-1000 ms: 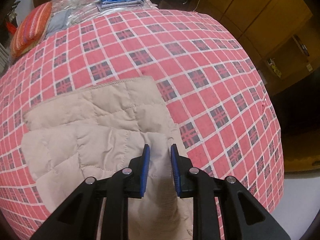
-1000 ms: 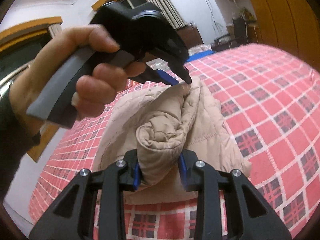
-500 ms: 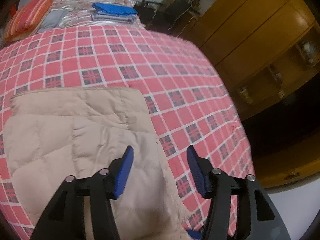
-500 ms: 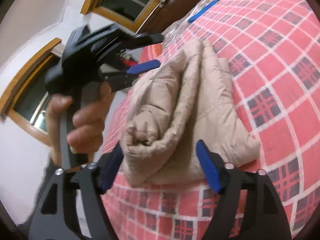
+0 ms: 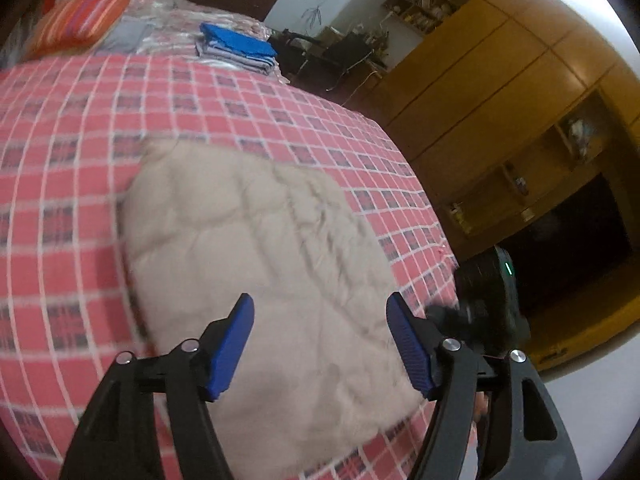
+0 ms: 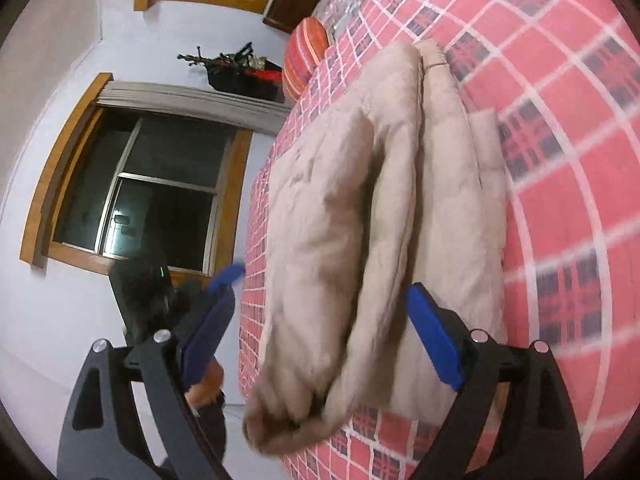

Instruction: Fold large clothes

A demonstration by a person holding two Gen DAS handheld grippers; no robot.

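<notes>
wide-open left gripper (image 5: pixel 320 334) above folded beige jacket (image 5: pixel 256 264)

Beige quilted jacket (image 5: pixel 256 264), folded into thick stacked layers, lying flat near edge of red plaid bed (image 5: pixel 60 168), rolled end (image 6: pixel 280 420) nearest.

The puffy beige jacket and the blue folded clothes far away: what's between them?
Only bare red checked bedspread lies between jacket and blue stack, in the left wrist view.

Both grippers (image 5: pixel 320 344) (image 6: pixel 316 320) are black with blue ribbed pads (image 5: pixel 408 350), silver screws (image 5: pixel 451 345); lower left, perhaps a dark sleeve (image 6: pixel 216 420).
</notes>
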